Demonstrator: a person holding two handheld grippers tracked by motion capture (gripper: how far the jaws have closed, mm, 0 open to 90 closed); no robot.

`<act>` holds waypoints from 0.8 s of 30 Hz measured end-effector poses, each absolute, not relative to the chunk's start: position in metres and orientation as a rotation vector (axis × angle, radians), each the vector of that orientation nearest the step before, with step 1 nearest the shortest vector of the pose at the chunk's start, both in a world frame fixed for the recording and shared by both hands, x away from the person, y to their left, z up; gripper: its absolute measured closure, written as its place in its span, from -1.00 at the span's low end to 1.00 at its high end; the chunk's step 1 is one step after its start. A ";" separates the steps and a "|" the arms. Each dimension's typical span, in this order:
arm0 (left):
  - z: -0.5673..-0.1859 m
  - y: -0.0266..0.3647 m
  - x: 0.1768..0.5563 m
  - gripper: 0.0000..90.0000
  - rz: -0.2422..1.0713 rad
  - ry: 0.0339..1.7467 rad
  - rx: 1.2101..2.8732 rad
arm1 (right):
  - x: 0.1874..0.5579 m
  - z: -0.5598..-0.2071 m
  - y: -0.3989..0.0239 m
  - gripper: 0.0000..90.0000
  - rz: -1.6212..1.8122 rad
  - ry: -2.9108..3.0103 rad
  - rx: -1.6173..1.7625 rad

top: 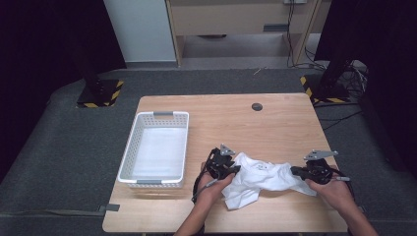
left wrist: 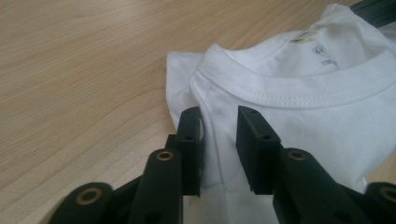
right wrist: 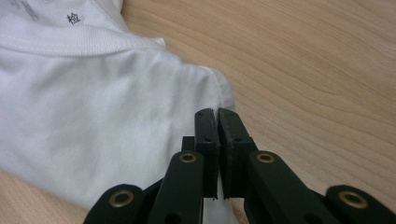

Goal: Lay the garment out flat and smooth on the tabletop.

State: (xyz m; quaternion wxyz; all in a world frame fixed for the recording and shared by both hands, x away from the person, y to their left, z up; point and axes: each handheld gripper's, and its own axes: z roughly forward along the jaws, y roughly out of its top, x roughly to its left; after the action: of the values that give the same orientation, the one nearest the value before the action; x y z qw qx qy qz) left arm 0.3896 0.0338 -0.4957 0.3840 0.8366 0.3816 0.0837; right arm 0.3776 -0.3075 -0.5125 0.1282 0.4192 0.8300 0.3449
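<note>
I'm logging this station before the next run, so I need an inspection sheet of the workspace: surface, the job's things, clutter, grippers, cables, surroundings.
Surface: wooden table, with a small dark round plug near its far edge.
Job's things: white T-shirt crumpled at the near side, collar facing up; white plastic basket at the left, nothing seen inside.
Clutter: nothing seen.
Grippers: left gripper has a fold of the shirt between its jaws, with a gap showing; right gripper has its jaws shut on the shirt's edge.
Cables: one trails from the left gripper; a tangle lies on the floor far right.
Surroundings: grey carpet, stand bases with yellow-black stripes, wooden furniture behind.
</note>
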 end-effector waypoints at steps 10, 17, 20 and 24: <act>-0.479 0.040 0.385 0.91 0.257 0.941 2.098 | 0.370 -0.490 -0.312 0.95 1.027 2.368 1.186; -0.461 0.046 0.384 0.94 0.305 0.931 2.036 | 0.373 -0.466 -0.309 0.95 1.055 2.338 1.145; -0.452 0.049 0.386 0.94 0.342 0.943 2.009 | 0.377 -0.452 -0.308 0.95 1.068 2.318 1.123; -0.447 0.048 0.402 0.94 0.367 0.978 1.988 | 0.391 -0.443 -0.306 0.95 1.068 2.297 1.133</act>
State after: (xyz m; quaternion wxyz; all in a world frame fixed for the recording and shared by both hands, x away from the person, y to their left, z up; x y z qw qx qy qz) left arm 0.4023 0.0481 -0.4466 0.4332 0.7979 0.3924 0.1471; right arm 0.3908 -0.3064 -0.4429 0.1822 0.4014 0.8140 0.3782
